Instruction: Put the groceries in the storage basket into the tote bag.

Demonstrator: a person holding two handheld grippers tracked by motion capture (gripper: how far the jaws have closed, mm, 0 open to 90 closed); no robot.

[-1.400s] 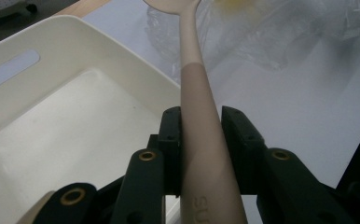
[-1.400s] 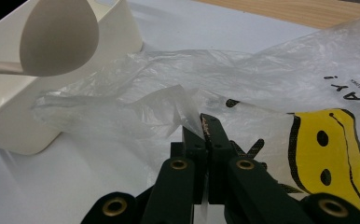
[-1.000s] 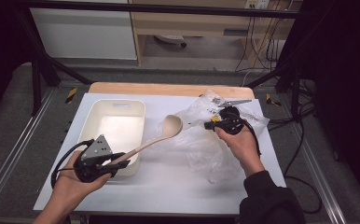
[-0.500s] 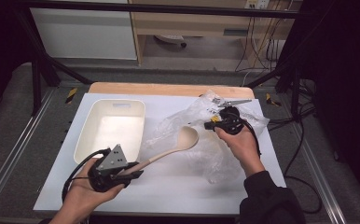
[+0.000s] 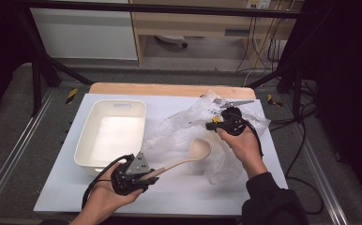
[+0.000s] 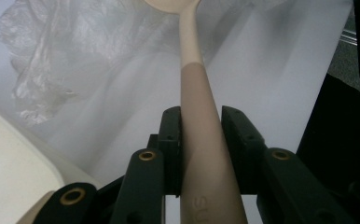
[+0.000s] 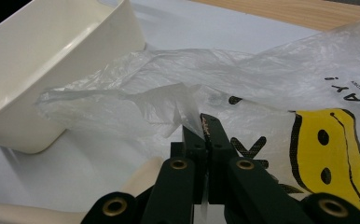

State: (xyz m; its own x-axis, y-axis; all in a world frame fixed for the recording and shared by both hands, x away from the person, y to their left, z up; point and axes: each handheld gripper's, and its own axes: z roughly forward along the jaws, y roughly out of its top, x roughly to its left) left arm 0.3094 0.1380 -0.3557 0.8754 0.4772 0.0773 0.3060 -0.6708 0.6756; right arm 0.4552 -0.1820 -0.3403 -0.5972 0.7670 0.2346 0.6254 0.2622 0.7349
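My left gripper [image 5: 150, 175] is shut on the handle of a pale wooden spoon [image 5: 188, 157] at the near edge of the table. The spoon's bowl reaches up and right to the crumpled clear plastic bag [image 5: 184, 125]. In the left gripper view the handle [image 6: 197, 116] runs straight out between the black jaws of the left gripper [image 6: 200, 125] toward the bag [image 6: 71, 56]. My right gripper [image 5: 210, 125] holds a fold of the bag lifted off the table. In the right gripper view, the right gripper [image 7: 202, 127] pinches the film of the bag [image 7: 169, 88], which has a yellow smiley print [image 7: 332, 149]. The spoon [image 7: 138, 179] lies below.
A white rectangular tub [image 5: 86, 140] stands left of the bag, seen also in the right gripper view as the tub [image 7: 52, 56]. All rests on a white mat [image 5: 184, 201] with a wooden strip [image 5: 169, 89] behind. Cables [image 5: 301, 140] trail off the right side.
My left gripper has moved right and toward the near edge with the spoon. The spoon's bowl has swung from beside the tub to the bag's lower edge. The right gripper stays put.
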